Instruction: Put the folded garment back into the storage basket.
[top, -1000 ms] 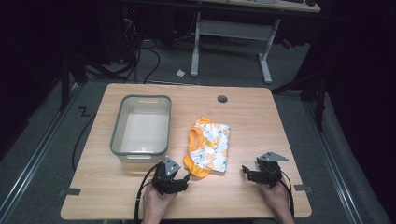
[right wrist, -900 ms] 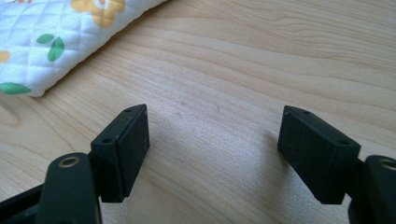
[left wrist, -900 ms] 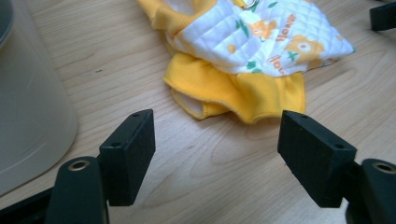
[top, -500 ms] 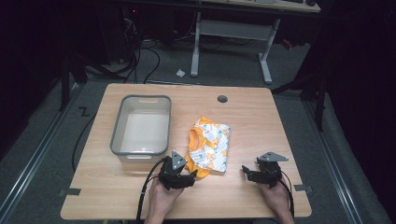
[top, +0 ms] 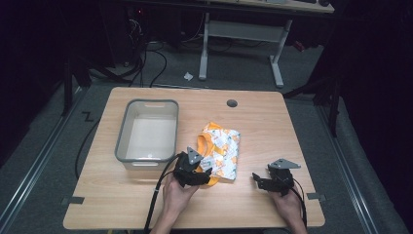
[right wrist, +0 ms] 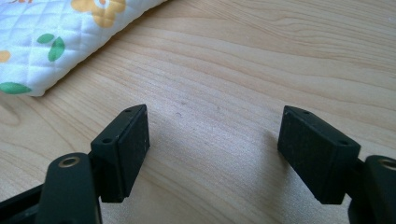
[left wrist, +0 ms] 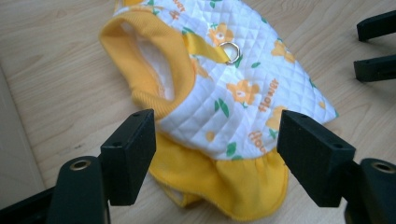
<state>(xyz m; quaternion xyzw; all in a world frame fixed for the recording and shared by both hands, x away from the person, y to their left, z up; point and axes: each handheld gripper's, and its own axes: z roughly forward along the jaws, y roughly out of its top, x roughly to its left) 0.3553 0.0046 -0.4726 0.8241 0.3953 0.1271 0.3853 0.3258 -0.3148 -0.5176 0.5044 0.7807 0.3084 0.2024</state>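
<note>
A small quilted white garment [top: 221, 148] with orange flowers and yellow trim lies in the middle of the wooden table [top: 253, 117]. My left gripper [top: 207, 168] stands open at its near edge, and the yellow hem [left wrist: 219, 179] lies between the jaws in the left gripper view. A metal ring [left wrist: 230, 50] sits on the garment's [left wrist: 233, 79] back. My right gripper [top: 256, 181] is open over bare wood to the right of the garment, whose corner [right wrist: 56, 42] shows at the upper left of the right gripper view. The right gripper's jaws also appear at the far right of the left gripper view.
A grey plastic bin [top: 146, 109] stands empty at the left of the garment. A round cable hole [top: 232, 103] is near the table's far edge. Cables and desk legs [top: 277, 63] lie on the dark floor beyond.
My left gripper has moved right and forward up to the garment's near edge. The right gripper has stayed in place.
</note>
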